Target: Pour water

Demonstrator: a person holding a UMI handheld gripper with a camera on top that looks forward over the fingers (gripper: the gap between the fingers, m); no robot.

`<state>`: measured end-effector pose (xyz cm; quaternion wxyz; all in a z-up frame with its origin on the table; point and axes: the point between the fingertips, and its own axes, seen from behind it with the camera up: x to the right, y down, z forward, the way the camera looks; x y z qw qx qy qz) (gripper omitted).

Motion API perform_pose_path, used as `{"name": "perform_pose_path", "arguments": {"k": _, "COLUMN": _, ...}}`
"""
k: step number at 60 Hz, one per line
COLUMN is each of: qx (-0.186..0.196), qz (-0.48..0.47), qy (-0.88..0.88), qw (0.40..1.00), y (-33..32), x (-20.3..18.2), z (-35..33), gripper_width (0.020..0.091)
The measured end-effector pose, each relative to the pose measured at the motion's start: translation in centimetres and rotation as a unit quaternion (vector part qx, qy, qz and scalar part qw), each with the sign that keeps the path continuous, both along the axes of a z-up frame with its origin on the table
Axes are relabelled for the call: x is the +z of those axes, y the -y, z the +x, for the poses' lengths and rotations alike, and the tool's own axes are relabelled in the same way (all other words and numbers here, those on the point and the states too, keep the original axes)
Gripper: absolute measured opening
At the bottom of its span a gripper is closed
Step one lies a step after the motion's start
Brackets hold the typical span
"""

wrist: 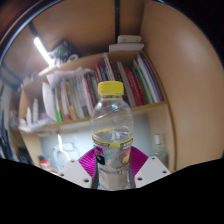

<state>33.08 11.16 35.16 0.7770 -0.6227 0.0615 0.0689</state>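
A clear plastic water bottle (112, 130) with a yellow cap (111, 88) stands upright between my fingers, lifted in front of the shelves. It is partly filled with water and carries a label with yellow print. My gripper (113, 166) is shut on the bottle's lower body, both magenta pads (90, 158) pressing its sides. The bottle's base is hidden below the fingers.
Behind the bottle is a wooden bookshelf (150, 45) with rows of books (140, 78) and stacked papers (60, 75). A lit ceiling lamp (42, 50) shines above the shelf. Small items stand on the lower shelf beside the bottle (62, 150).
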Motion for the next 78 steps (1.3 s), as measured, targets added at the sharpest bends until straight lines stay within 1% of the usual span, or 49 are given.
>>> {"name": "perform_pose_path", "arguments": {"k": 3, "qx": -0.036, "qz": -0.022, "qy": 0.028, "qw": 0.999, "y": -1.3, "x": -3.2, "z": 3.3, "gripper_width": 0.0428}}
{"name": "perform_pose_path", "arguments": {"k": 6, "qx": -0.051, "qz": -0.047, "qy": 0.043, "qw": 0.997, "y": -2.4, "x": -7.1, "z": 5.7, "gripper_width": 0.0429}}
{"name": "perform_pose_path", "arguments": {"k": 12, "qx": -0.058, "qz": -0.092, "qy": 0.059, "qw": 0.992, "y": -4.5, "x": -14.0, "z": 8.4, "gripper_width": 0.0432}}
{"name": "perform_pose_path", "arguments": {"k": 15, "qx": -0.052, "qz": -0.106, "qy": 0.063, "qw": 0.991, "y": -5.2, "x": -16.9, "z": 8.8, "gripper_width": 0.0433}}
{"name": "perform_pose_path", "arguments": {"k": 18, "qx": -0.042, "qz": -0.12, "qy": 0.061, "qw": 0.99, "y": -5.7, "x": -19.1, "z": 8.9, "gripper_width": 0.0446}}
{"name": "perform_pose_path", "arguments": {"k": 25, "qx": -0.033, "qz": -0.155, "qy": 0.066, "qw": 0.985, "y": -6.7, "x": -23.4, "z": 9.4, "gripper_width": 0.0446}}
{"name": "perform_pose_path", "arguments": {"k": 28, "qx": -0.035, "qz": -0.166, "qy": 0.071, "qw": 0.983, "y": -6.9, "x": -24.6, "z": 9.7, "gripper_width": 0.0447}}
{"name": "perform_pose_path", "arguments": {"k": 35, "qx": -0.024, "qz": -0.181, "qy": 0.074, "qw": 0.98, "y": -7.0, "x": -27.2, "z": 9.4, "gripper_width": 0.0453}}
{"name": "perform_pose_path", "arguments": {"k": 40, "qx": -0.023, "qz": -0.157, "qy": 0.084, "qw": 0.984, "y": -6.9, "x": -26.9, "z": 9.3, "gripper_width": 0.0452}}
{"name": "perform_pose_path", "arguments": {"k": 52, "qx": -0.018, "qz": -0.149, "qy": 0.077, "qw": 0.986, "y": -6.9, "x": -26.9, "z": 9.3, "gripper_width": 0.0455}}
{"name": "perform_pose_path", "arguments": {"k": 55, "qx": -0.018, "qz": -0.15, "qy": 0.079, "qw": 0.985, "y": -6.9, "x": -26.8, "z": 9.3, "gripper_width": 0.0485}}
{"name": "perform_pose_path", "arguments": {"k": 58, "qx": -0.018, "qz": -0.152, "qy": 0.082, "qw": 0.985, "y": -7.0, "x": -26.8, "z": 9.3, "gripper_width": 0.0543}}
{"name": "perform_pose_path", "arguments": {"k": 61, "qx": -0.014, "qz": -0.163, "qy": 0.086, "qw": 0.983, "y": -7.0, "x": -26.9, "z": 9.2, "gripper_width": 0.0584}}
{"name": "perform_pose_path", "arguments": {"k": 64, "qx": -0.015, "qz": -0.184, "qy": 0.088, "qw": 0.979, "y": -6.6, "x": -27.5, "z": 9.4, "gripper_width": 0.0681}}
{"name": "perform_pose_path", "arguments": {"k": 65, "qx": -0.017, "qz": -0.189, "qy": 0.089, "qw": 0.978, "y": -6.4, "x": -27.7, "z": 9.5, "gripper_width": 0.0772}}
{"name": "perform_pose_path", "arguments": {"k": 66, "qx": -0.019, "qz": -0.193, "qy": 0.089, "qw": 0.977, "y": -6.3, "x": -27.8, "z": 9.7, "gripper_width": 0.0842}}
{"name": "perform_pose_path", "arguments": {"k": 67, "qx": -0.023, "qz": -0.195, "qy": 0.089, "qw": 0.976, "y": -6.1, "x": -27.8, "z": 9.9, "gripper_width": 0.0864}}
{"name": "perform_pose_path", "arguments": {"k": 69, "qx": -0.029, "qz": -0.197, "qy": 0.09, "qw": 0.976, "y": -5.8, "x": -27.8, "z": 10.2, "gripper_width": 0.0829}}
{"name": "perform_pose_path", "arguments": {"k": 74, "qx": -0.038, "qz": -0.204, "qy": 0.088, "qw": 0.974, "y": -4.5, "x": -27.7, "z": 10.6, "gripper_width": 0.0848}}
{"name": "perform_pose_path", "arguments": {"k": 78, "qx": -0.025, "qz": -0.206, "qy": 0.083, "qw": 0.975, "y": -3.0, "x": -27.3, "z": 9.9, "gripper_width": 0.0845}}
